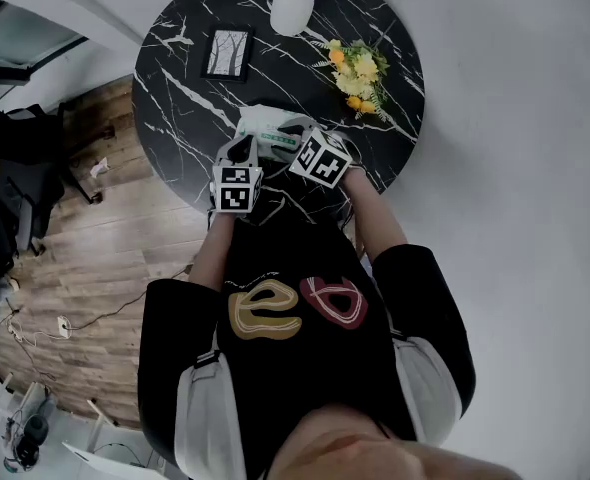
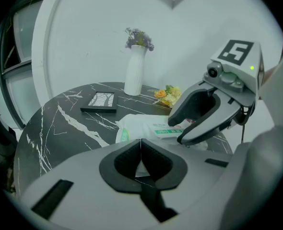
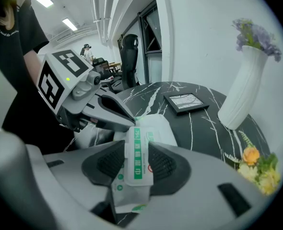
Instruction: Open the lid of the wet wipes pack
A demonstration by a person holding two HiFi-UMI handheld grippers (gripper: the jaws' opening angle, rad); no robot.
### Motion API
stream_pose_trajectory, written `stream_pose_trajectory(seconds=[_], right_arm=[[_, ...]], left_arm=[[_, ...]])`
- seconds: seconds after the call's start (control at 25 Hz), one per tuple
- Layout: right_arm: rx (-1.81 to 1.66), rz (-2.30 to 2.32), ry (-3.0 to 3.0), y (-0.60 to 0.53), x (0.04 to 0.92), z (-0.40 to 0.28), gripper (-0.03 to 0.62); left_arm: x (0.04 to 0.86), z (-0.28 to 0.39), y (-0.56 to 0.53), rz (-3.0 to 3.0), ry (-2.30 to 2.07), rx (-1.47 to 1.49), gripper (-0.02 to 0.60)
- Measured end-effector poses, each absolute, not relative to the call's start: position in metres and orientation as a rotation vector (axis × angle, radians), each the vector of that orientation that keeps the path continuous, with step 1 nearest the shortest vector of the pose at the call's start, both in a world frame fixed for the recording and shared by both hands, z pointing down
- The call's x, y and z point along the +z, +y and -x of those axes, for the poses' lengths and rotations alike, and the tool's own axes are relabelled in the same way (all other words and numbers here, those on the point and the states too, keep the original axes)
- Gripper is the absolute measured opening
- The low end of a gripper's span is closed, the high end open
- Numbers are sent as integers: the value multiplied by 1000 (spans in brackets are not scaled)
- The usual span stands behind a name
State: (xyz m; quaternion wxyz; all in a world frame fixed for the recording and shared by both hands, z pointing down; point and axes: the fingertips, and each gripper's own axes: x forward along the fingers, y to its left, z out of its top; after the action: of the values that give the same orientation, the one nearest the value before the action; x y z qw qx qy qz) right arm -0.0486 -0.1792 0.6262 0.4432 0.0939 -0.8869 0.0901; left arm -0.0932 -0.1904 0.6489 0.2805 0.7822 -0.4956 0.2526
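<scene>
Apparently early: left gripper point(image 2: 140, 147) fingers pinch the edge of the wet wipes pack point(image 2: 148, 128). Right gripper point(image 3: 137, 151) fingers clasp its labelled lid point(image 3: 137, 169), not yet peeled.

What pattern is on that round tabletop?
The tabletop is black with white marble veins; head view.

Upper centre: a round black marble table point(image 1: 180, 108) bears a white ribbed ceramic vase point(image 1: 291, 10), a black rectangular picture frame point(image 1: 227, 53) and a yellow flower bunch point(image 1: 358, 73).

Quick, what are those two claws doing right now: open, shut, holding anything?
left gripper: closed, apparently pinching a thin edge of the wet wipes pack.
right gripper: closed on the wet wipes pack, across its labelled part.
</scene>
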Motion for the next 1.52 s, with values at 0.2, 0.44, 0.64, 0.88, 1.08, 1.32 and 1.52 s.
stream_pose_trajectory(seconds=[0.2,0.44,0.64,0.88,1.08,1.32,1.52], right_arm=[[187,-211,-2210,-176,618,50,110],[157,-216,-2226,-177,607,50,66],[139,-233,-2236,-182,600,48,50],[126,-247,-2237,-186,596,47,43],[126,-266,-2246,-190,593,46,37],[125,-301,-2256,-196,590,44,31],[123,-320,-2264,-201,586,43,26]], left_arm=[[649,93,-190,-2094,-1322,680,18],[649,93,-190,-2091,-1318,679,18],[650,93,-190,-2088,-1318,675,18],[650,93,-190,-2086,-1317,670,18],[650,93,-190,-2086,-1320,672,18],[650,93,-190,-2086,-1321,679,18],[650,93,-190,-2086,-1321,681,18]])
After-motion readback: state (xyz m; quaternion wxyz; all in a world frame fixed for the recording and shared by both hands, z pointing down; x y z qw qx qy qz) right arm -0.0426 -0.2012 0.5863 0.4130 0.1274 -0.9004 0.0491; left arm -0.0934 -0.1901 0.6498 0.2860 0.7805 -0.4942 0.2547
